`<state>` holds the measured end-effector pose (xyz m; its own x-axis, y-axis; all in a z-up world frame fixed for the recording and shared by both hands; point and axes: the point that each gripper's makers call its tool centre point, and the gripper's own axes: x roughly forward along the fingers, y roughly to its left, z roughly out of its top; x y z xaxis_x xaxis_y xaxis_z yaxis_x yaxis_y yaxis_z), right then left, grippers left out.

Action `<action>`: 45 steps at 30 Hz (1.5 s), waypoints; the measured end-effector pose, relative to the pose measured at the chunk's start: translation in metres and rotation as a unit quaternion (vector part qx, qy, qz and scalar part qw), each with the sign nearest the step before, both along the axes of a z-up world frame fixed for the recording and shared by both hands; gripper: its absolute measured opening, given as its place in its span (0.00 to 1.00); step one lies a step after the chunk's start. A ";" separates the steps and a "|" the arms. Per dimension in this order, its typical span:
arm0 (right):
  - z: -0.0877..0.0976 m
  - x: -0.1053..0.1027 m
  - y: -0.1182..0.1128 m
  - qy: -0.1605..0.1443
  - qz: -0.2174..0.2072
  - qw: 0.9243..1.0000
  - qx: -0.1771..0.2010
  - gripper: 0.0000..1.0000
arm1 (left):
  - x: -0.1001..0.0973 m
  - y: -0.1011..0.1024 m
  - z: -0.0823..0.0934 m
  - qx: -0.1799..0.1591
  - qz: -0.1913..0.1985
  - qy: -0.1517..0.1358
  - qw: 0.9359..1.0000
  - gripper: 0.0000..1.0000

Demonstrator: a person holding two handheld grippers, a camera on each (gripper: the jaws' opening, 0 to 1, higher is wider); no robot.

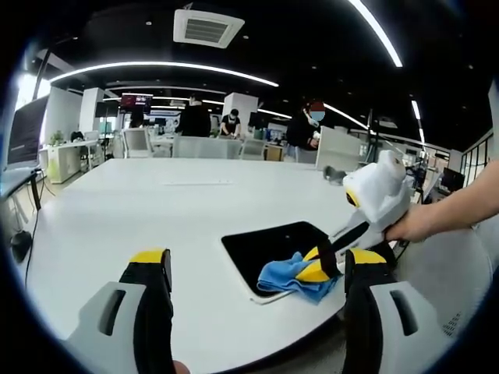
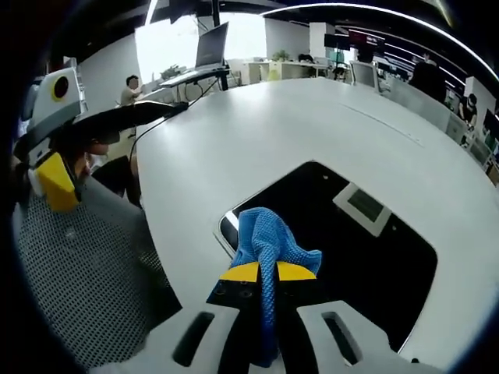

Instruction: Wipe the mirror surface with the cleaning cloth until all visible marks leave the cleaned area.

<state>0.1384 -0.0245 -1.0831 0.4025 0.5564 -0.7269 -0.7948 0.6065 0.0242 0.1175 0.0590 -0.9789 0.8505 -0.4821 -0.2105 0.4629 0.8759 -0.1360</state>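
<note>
In the left gripper view, a broad white table runs far into an open office with a black ceiling, curved light strips and a ceiling vent; several people stand or sit at desks along the far side, and a monitor stands at far left. The left gripper rises at the near edge with its jaws spread wide and nothing between them. Near the right, the dark mirror lies flat on the table, and the right gripper, held by a hand, presses the blue cleaning cloth onto the mirror's near right corner. In the right gripper view, the right gripper's yellow-tipped jaws are clenched on the cloth, which bunches over the mirror's near left corner; the glass reflects the ceiling vent. The left gripper shows at far left, beyond the table edge over a grey dotted floor. Bright windows and desks lie at the far end.
</note>
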 end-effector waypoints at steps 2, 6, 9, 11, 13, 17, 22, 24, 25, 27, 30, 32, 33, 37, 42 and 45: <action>0.000 0.000 0.007 -0.005 0.012 1.000 -0.004 0.00 | 0.000 0.000 0.000 -0.001 0.000 0.000 1.000 0.90; 0.000 0.000 0.016 -0.006 0.024 1.000 -0.009 0.00 | 0.000 0.000 0.000 -0.001 -0.001 0.000 1.000 0.90; -0.001 0.000 0.022 -0.010 0.031 0.999 -0.012 0.00 | 0.000 0.000 0.001 -0.002 0.000 -0.002 1.000 0.90; -0.001 0.000 0.028 -0.021 0.038 0.999 -0.016 0.00 | 0.000 0.000 0.001 -0.002 0.000 -0.002 1.000 0.90; 0.000 0.000 0.031 -0.020 0.039 0.999 -0.015 0.00 | 0.000 0.000 0.001 -0.003 0.001 -0.003 1.000 0.90; 0.000 0.001 0.037 -0.020 0.041 0.999 -0.012 0.00 | 0.001 0.001 0.001 -0.003 0.000 -0.003 1.000 0.90; 0.000 0.000 0.040 -0.029 0.050 0.998 -0.022 0.00 | 0.001 0.000 0.002 -0.005 0.000 -0.004 1.000 0.90; 0.000 0.000 0.039 -0.028 0.049 0.998 -0.018 0.00 | 0.001 0.000 0.002 -0.005 0.000 -0.004 1.000 0.90; 0.000 0.000 0.039 -0.026 0.048 0.998 -0.016 0.00 | 0.000 0.000 0.002 -0.005 0.000 -0.004 1.000 0.90; 0.000 0.000 0.039 -0.026 0.049 0.998 -0.016 0.00 | 0.000 0.000 0.002 -0.005 0.000 -0.003 1.000 0.90; 0.000 0.000 0.039 -0.026 0.048 0.998 -0.014 0.00 | 0.000 0.000 0.002 -0.005 0.000 -0.003 1.000 0.90; 0.000 0.000 0.038 -0.027 0.048 0.998 -0.013 0.00 | 0.000 0.000 0.002 -0.005 0.001 -0.003 1.000 0.90; 0.000 0.000 0.038 -0.027 0.048 0.998 -0.013 0.00 | 0.000 0.000 0.002 -0.005 0.001 -0.003 1.000 0.90; 0.000 0.000 0.038 -0.024 0.052 0.998 -0.013 0.00 | 0.001 0.000 0.002 -0.005 0.001 -0.004 1.000 0.90; 0.000 0.001 0.038 -0.017 0.052 0.998 -0.016 0.00 | 0.000 0.000 0.002 -0.005 0.000 -0.003 1.000 0.90; 0.000 0.003 0.038 -0.001 0.032 0.999 -0.004 0.00 | 0.000 0.001 0.002 -0.004 0.001 -0.003 1.000 0.90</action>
<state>0.1410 0.0135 -1.0834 0.3688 0.5748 -0.7305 -0.8315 0.5553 0.0172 0.1178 0.0596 -0.9773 0.8525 -0.4821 -0.2018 0.4620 0.8757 -0.1404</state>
